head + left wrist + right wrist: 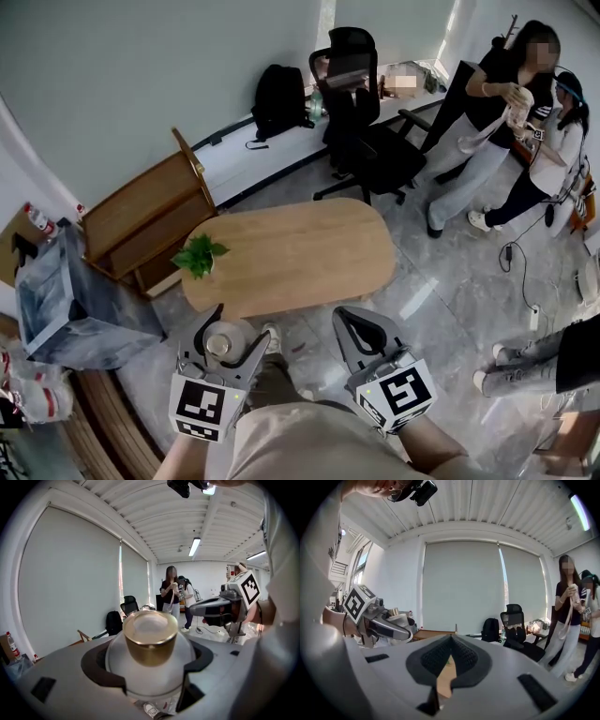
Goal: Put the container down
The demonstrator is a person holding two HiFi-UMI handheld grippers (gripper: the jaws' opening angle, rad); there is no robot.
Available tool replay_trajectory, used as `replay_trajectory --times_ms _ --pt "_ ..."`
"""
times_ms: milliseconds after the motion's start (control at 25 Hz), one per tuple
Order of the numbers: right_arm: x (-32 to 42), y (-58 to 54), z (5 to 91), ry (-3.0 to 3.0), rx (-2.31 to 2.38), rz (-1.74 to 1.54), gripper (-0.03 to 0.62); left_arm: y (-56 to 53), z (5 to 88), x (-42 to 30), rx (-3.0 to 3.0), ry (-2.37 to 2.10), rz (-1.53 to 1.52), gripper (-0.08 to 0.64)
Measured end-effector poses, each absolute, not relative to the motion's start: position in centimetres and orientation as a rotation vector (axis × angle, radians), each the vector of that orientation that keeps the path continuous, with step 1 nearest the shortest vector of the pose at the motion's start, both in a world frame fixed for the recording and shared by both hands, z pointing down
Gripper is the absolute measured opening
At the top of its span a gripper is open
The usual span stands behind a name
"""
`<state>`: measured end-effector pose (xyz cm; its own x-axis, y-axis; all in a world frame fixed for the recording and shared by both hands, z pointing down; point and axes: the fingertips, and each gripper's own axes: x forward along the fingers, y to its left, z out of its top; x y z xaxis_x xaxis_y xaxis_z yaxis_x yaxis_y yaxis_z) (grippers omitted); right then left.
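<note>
While your left gripper is clamped on the white round container with gold metal cap, it hangs in the air, on the near side of the oval wooden table. Your right gripper has its jaws together, empty. I judge the setting down is all left: reach, lower, release.

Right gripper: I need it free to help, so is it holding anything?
No, the grey right gripper has its black padded jaws closed tip to tip, with nothing between them.
</note>
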<state>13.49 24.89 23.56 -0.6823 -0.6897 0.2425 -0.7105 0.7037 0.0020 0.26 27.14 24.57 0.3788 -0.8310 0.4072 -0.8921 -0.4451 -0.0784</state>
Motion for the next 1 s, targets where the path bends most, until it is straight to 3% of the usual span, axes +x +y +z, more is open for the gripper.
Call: replay_trajectory --times_ms 1000 --pt "2.3 -1.5 25.2 -2.574 1.219 0.211 -0.005 1.0 26.8 -11.2 2.512 -1.428 0.644 0.334"
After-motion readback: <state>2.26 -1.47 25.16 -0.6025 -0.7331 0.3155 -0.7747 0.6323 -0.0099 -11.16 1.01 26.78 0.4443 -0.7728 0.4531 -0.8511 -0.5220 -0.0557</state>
